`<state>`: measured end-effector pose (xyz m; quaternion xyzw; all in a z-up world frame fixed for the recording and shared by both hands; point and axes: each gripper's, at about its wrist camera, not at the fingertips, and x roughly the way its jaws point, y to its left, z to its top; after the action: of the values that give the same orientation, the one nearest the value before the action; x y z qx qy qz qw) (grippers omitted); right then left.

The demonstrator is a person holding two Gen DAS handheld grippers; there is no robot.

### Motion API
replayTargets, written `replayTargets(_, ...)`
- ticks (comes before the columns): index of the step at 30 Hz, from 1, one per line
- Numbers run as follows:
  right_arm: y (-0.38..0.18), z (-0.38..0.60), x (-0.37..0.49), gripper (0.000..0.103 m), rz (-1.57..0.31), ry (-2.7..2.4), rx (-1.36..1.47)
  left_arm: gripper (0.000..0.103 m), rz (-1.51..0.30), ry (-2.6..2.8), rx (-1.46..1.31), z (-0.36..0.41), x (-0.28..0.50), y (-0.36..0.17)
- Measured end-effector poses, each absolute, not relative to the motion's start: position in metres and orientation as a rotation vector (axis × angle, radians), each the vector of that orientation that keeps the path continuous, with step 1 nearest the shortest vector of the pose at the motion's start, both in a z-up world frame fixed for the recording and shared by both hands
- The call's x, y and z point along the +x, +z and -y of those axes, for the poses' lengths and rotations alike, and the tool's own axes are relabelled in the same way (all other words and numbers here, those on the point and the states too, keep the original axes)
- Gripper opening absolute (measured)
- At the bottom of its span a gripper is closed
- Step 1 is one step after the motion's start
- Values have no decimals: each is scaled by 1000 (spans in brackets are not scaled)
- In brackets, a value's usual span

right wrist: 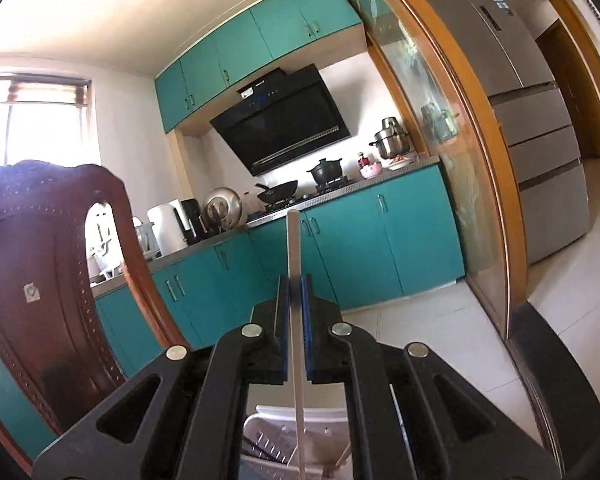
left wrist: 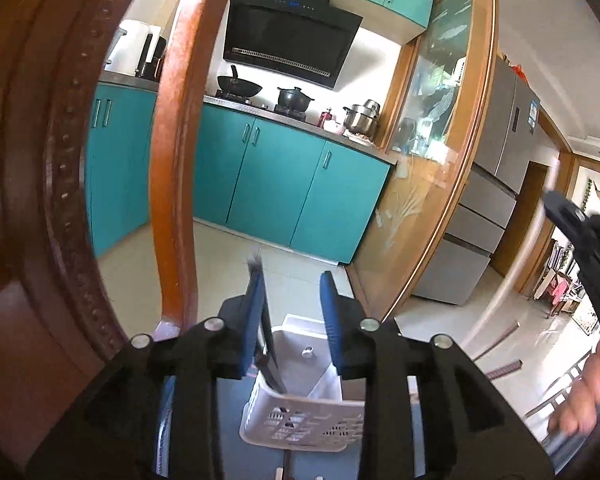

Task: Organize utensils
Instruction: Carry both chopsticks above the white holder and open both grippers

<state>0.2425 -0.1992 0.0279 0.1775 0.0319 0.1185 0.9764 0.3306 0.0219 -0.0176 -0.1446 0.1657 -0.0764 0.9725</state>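
Between the blue pads of the right tool (right wrist: 295,280), a pale flat utensil stick (right wrist: 293,248) is being clamped upright, its lower end reaching down toward the white perforated utensil basket (right wrist: 276,432) below. Over that same basket (left wrist: 296,428), the left tool (left wrist: 290,280) is being held with its fingers apart and nothing pressed between them, while a dark utensil (left wrist: 269,356) is being kept leaning inside the basket just beside the left finger. Beyond both tools, a carved wooden chair back (right wrist: 48,264) and teal kitchen cabinets (left wrist: 276,184) are being shown.
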Motion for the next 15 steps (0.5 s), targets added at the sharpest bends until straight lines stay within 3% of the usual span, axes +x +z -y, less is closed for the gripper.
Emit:
replayTargets(8, 12, 169, 285, 7, -104, 168, 249, 39, -301, -201, -268, -42, 273, -51)
replayTargets(14, -18, 150, 284, 8, -195, 151, 158, 41, -631, -214, -314, -46, 280, -123)
replayTargets(15, -18, 149, 279, 12, -194, 146, 146, 41, -680, -228, -311, -43, 282, -132)
